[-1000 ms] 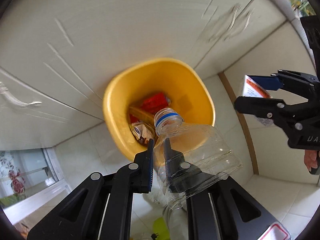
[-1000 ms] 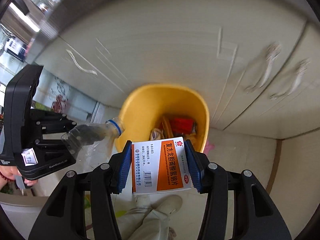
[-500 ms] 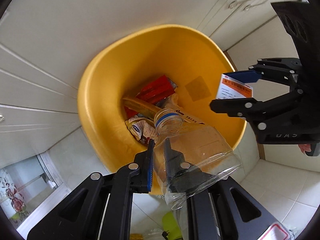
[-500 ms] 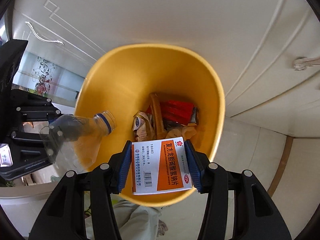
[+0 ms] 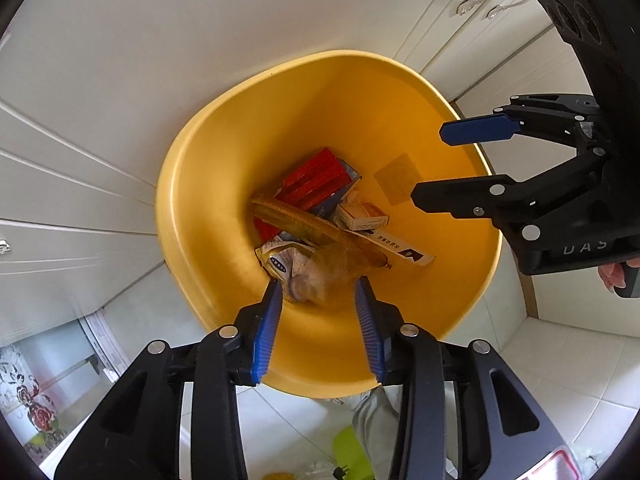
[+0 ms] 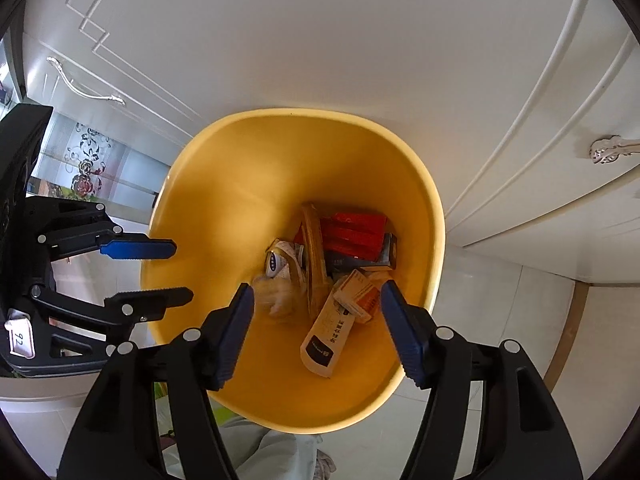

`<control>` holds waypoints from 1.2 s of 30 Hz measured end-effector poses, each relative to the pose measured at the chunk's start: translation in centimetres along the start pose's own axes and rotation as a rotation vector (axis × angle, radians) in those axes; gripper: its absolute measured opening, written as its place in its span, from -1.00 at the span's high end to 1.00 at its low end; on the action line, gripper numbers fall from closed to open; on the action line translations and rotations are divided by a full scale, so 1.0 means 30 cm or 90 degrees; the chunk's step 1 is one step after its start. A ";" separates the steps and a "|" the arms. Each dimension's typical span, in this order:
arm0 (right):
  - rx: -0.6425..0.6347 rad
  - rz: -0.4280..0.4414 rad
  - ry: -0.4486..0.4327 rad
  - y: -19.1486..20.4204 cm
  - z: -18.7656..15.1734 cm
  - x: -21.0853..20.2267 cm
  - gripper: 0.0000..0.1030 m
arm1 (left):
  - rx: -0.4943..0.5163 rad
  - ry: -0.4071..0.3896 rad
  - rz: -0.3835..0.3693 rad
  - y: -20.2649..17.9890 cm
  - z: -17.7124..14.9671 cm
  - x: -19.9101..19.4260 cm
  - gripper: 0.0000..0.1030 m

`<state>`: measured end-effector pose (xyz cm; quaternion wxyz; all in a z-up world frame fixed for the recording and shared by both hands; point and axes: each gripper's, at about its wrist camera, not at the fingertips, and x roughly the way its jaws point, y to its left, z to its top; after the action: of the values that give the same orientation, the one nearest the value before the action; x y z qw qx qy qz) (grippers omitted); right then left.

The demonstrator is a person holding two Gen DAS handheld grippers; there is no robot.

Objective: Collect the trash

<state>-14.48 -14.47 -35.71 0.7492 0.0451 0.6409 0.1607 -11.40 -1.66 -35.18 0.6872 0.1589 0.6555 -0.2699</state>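
Note:
A yellow trash bin [image 5: 200, 184] [image 6: 216, 196] stands on the floor against white cabinets. Both grippers hover over its mouth. My left gripper [image 5: 318, 286] [image 6: 176, 272] is open and empty. My right gripper [image 6: 316, 294] [image 5: 428, 166] is open and empty. Inside the bin lie the clear plastic bottle [image 5: 320, 276] [image 6: 276, 300], blurred, the white-and-orange medicine box [image 5: 362, 216] [image 6: 358, 296], a red box [image 5: 316, 176] [image 6: 352, 232], a long white carton [image 5: 394, 246] [image 6: 328, 332] and a crumpled wrapper [image 5: 280, 262] [image 6: 280, 258].
White cabinet doors [image 6: 320, 40] with metal handles [image 6: 86, 90] rise behind the bin. Pale floor tiles [image 5: 560, 360] surround it. The person's trouser leg [image 6: 272, 456] and a green object [image 5: 352, 452] are below the bin. A glass door with a flower pattern [image 6: 88, 160] is at the left.
Both grippers opened over the bin. The bottle dropped from the left gripper and the medicine box from the right; both now lie among the trash inside.

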 end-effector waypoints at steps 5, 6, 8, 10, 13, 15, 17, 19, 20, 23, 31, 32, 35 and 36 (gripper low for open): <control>0.006 -0.001 -0.007 0.012 0.000 -0.019 -0.29 | -0.006 -0.006 0.004 0.002 -0.001 -0.014 0.26; 0.008 -0.001 -0.009 0.008 -0.003 -0.027 -0.29 | -0.011 -0.009 0.005 0.003 -0.003 -0.020 0.26; 0.019 -0.002 -0.020 0.012 -0.008 -0.052 -0.29 | -0.027 -0.015 0.009 0.008 -0.011 -0.040 0.17; 0.036 -0.003 -0.035 0.016 -0.016 -0.082 -0.29 | -0.052 -0.031 0.026 0.013 -0.019 -0.062 -0.17; 0.074 -0.010 -0.063 0.021 -0.036 -0.132 -0.38 | -0.103 -0.052 0.038 0.022 -0.035 -0.098 -0.29; 0.097 -0.017 -0.082 0.026 -0.049 -0.157 -0.43 | -0.138 -0.069 0.055 0.027 -0.046 -0.121 -0.47; 0.136 -0.033 -0.106 0.020 -0.066 -0.187 -0.55 | -0.187 -0.088 0.065 0.036 -0.062 -0.143 -0.57; 0.163 -0.068 -0.131 0.018 -0.083 -0.208 -0.55 | -0.230 -0.111 0.109 0.046 -0.078 -0.169 -0.84; 0.174 -0.090 -0.145 0.018 -0.093 -0.220 -0.55 | -0.245 -0.119 0.122 0.055 -0.086 -0.182 -0.88; 0.208 -0.163 -0.147 0.018 -0.117 -0.237 -0.61 | -0.310 -0.131 0.145 0.080 -0.119 -0.204 -0.90; 0.255 -0.217 -0.154 -0.002 -0.192 -0.261 -0.79 | -0.370 -0.129 0.150 0.106 -0.169 -0.245 -0.90; 0.247 -0.231 -0.144 0.000 -0.192 -0.261 -0.80 | -0.370 -0.129 0.151 0.102 -0.169 -0.252 -0.90; 0.235 -0.249 -0.129 0.031 -0.201 -0.268 -0.79 | -0.374 -0.134 0.148 0.091 -0.179 -0.288 -0.90; 0.230 -0.254 -0.126 0.039 -0.202 -0.275 -0.79 | -0.374 -0.136 0.145 0.089 -0.183 -0.297 -0.90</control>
<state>-21.65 -16.68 -28.65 0.8049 0.0665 0.5790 -0.1116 -14.28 5.07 -27.25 0.7941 -0.0030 0.6077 -0.0059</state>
